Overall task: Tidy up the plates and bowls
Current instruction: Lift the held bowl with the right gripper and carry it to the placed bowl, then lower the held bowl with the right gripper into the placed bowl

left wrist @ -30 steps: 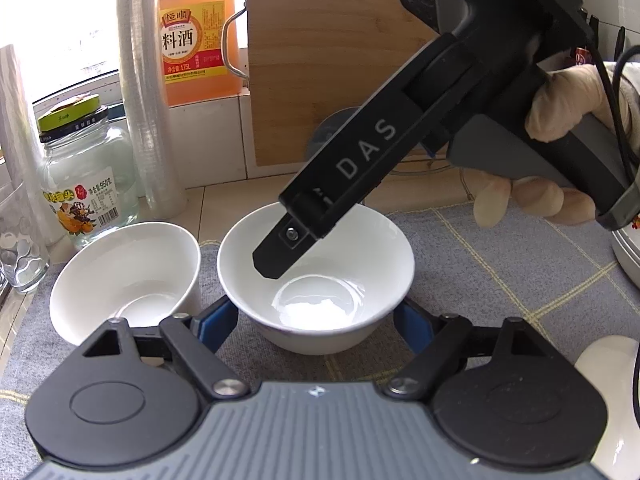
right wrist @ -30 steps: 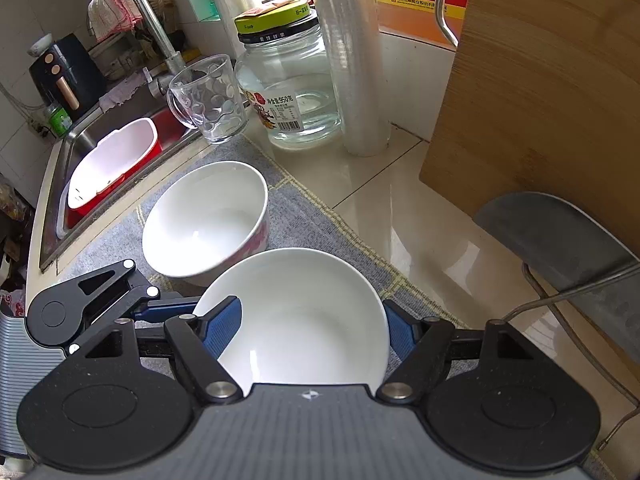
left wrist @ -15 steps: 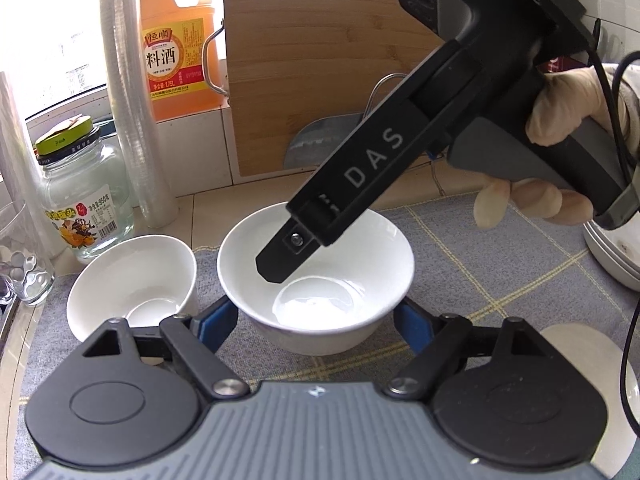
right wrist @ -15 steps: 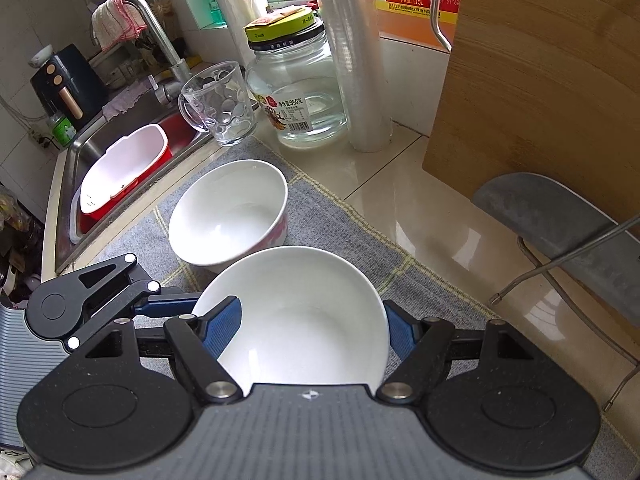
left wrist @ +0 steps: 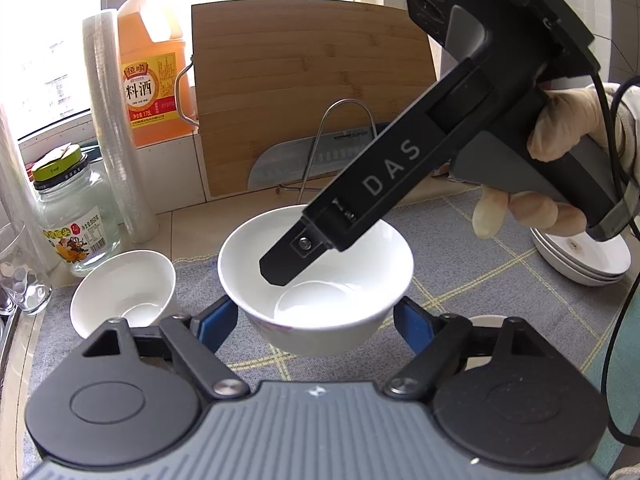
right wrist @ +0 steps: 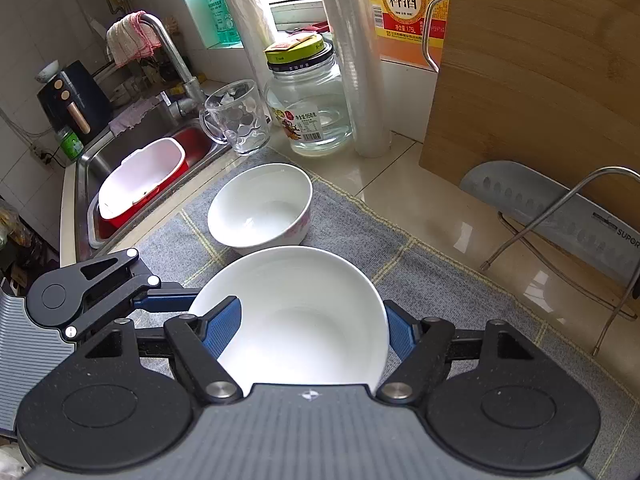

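A white bowl [left wrist: 320, 280] [right wrist: 296, 312] hangs just above the grey checked mat [left wrist: 460, 248], and both grippers grip it. My left gripper [left wrist: 316, 320] is shut on the bowl's lower wall, blue pads on either side. My right gripper [right wrist: 310, 328] is shut on the same bowl. In the left wrist view one of its fingers [left wrist: 288, 268] reaches down inside the rim, with a gloved hand on the handle. A second white bowl [left wrist: 124, 292] [right wrist: 260, 208] rests on the mat to the left. A stack of white plates [left wrist: 580, 256] sits at the right.
Along the back stand a glass jar [right wrist: 308, 112], a glass mug [right wrist: 236, 120], a film roll [left wrist: 120, 132], an orange bottle [left wrist: 152, 80] and a wooden cutting board [left wrist: 312, 92], with a cleaver [right wrist: 560, 216] on a wire rack. The sink [right wrist: 140, 176] with a red-and-white basin lies left.
Both grippers have risen and drifted right with the bowl held between them. The second bowl and jar have slid left and shrunk. The plate stack has come into view at right.
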Demonstrator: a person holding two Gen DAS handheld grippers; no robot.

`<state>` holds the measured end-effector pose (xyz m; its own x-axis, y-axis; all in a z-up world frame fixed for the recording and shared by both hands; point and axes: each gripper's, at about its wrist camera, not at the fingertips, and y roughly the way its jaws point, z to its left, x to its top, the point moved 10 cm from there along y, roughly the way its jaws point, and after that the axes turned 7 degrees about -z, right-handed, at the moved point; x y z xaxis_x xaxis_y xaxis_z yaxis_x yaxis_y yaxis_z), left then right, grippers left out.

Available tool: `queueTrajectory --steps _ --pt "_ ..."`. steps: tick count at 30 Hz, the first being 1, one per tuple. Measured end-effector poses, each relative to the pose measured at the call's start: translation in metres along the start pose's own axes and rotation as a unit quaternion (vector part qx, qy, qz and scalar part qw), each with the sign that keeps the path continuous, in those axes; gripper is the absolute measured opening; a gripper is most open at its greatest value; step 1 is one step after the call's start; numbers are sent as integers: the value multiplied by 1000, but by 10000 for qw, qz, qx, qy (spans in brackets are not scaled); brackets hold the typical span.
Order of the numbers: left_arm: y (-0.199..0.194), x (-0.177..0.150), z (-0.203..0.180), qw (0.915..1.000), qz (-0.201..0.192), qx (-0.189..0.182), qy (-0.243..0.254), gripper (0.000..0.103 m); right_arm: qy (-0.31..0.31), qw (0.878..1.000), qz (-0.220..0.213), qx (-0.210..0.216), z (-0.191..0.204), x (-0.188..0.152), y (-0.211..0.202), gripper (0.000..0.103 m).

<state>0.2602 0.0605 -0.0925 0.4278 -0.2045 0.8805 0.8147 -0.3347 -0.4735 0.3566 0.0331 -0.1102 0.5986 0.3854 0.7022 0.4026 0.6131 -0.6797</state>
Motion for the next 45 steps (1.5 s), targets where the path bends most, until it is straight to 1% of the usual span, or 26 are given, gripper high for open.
queueTrajectory --steps 10,19,33,37,45 --pt "-26 -2 -24 9993 -48 -331 158 84 169 9994 -192 -228 14 -22 -35 80" --pt "-43 -11 -52 9964 11 -752 385 84 455 9973 -320 -490 20 -51 -61 81" --pt "-43 -19 -78 9893 90 -1316 625 84 940 9910 -384 -872 16 -85 -90 81" --pt "-42 -25 -84 9871 166 -1431 696 84 1098 9887 -429 -929 15 -93 -94 82" --pt "-40 -34 -93 9841 280 -1584 752 84 1274 9860 -389 -1007 13 -107 -98 82"
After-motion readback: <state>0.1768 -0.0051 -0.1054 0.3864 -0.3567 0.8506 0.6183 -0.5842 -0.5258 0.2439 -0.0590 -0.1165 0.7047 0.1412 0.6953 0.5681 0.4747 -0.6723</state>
